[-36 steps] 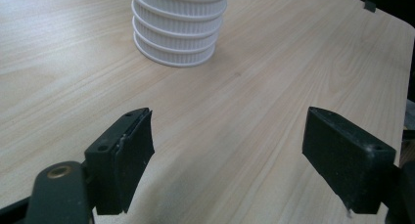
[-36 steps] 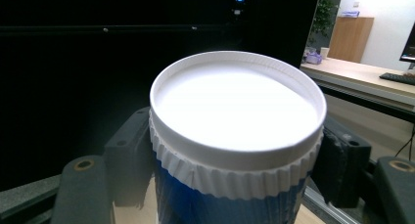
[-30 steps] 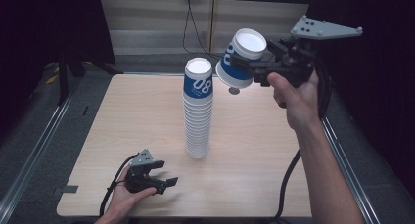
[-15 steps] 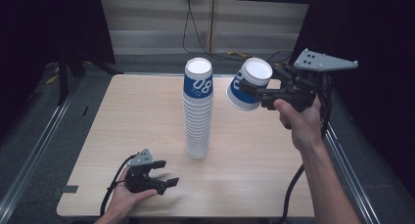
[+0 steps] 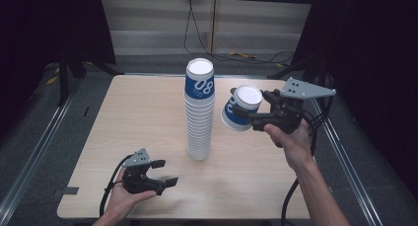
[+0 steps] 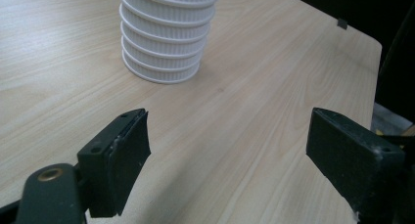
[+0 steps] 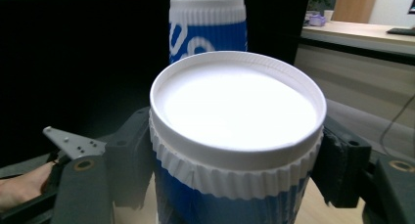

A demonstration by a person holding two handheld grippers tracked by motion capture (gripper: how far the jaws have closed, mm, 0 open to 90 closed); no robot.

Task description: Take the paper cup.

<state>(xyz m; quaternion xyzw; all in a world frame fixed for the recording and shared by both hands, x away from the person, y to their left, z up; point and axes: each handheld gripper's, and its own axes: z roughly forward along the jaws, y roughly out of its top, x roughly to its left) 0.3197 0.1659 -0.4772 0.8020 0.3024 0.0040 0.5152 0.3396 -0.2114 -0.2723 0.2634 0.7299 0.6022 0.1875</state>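
Note:
A tall stack of blue-and-white paper cups (image 5: pixel 199 112) stands upside down at the middle of the wooden table (image 5: pixel 123 117). My right gripper (image 5: pixel 245 115) is shut on a single blue-and-white cup (image 5: pixel 246 95), held tilted in the air just right of the stack's upper part, white closed end up. In the right gripper view the jaws clamp the ribbed sides of that cup (image 7: pixel 237 106), and the stack (image 7: pixel 208 28) rises behind it. My left gripper (image 5: pixel 166 172) lies low at the table's front left, open and with nothing between its jaws. The stack's base (image 6: pixel 164 43) is ahead of the left gripper (image 6: pixel 227 145).
Metal rails (image 5: pixel 34 152) run along the floor on both sides of the table. Cables (image 5: pixel 207 33) lie on the floor behind it. The right gripper's cable (image 5: pixel 291 196) hangs past the table's front right edge. Bare tabletop (image 6: pixel 274 57) lies right of the stack.
The right gripper has come down with the cup, from above and right of the stack's top to beside its upper part. The left gripper has stayed put.

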